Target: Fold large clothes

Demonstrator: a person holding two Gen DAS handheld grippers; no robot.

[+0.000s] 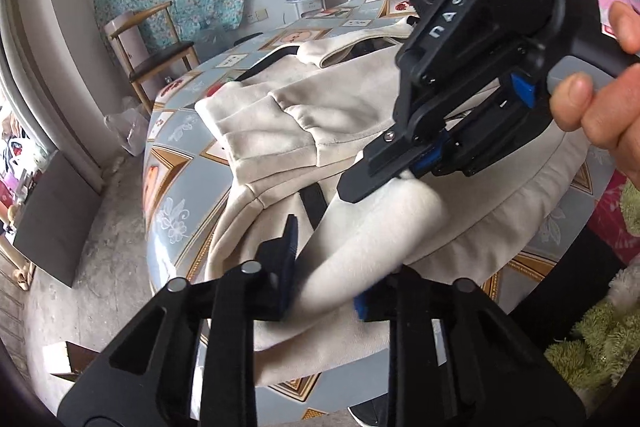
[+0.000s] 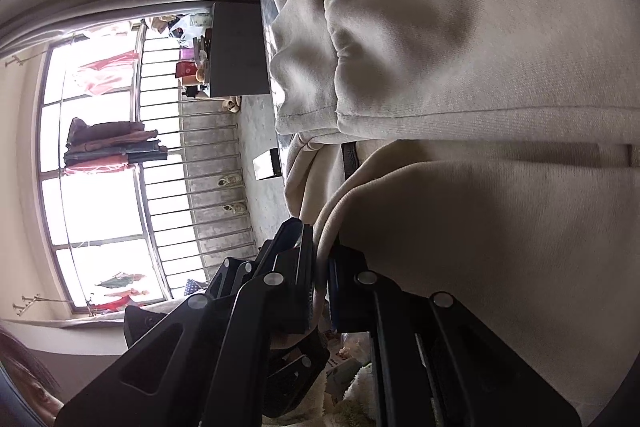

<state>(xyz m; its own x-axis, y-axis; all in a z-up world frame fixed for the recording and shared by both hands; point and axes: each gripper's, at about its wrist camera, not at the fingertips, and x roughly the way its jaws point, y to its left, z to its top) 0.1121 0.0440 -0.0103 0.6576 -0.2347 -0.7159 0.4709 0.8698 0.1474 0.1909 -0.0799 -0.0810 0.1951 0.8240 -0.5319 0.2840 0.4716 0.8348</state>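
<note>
The round table with its blue patterned cloth (image 1: 180, 163) carries the large cream fleece garment (image 1: 352, 99), whose long axis runs away from me. My right gripper (image 1: 380, 179) pinches its raised fold (image 1: 384, 223). My left gripper (image 1: 324, 279), directly below and nearer, straddles that fold, jaws narrowed on it.

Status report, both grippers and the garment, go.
Right gripper shut on cream sweatshirt hem. Left gripper around the same fold, grip unconfirmed. Sweatshirt spread on patterned table. Nothing in the way.
</note>
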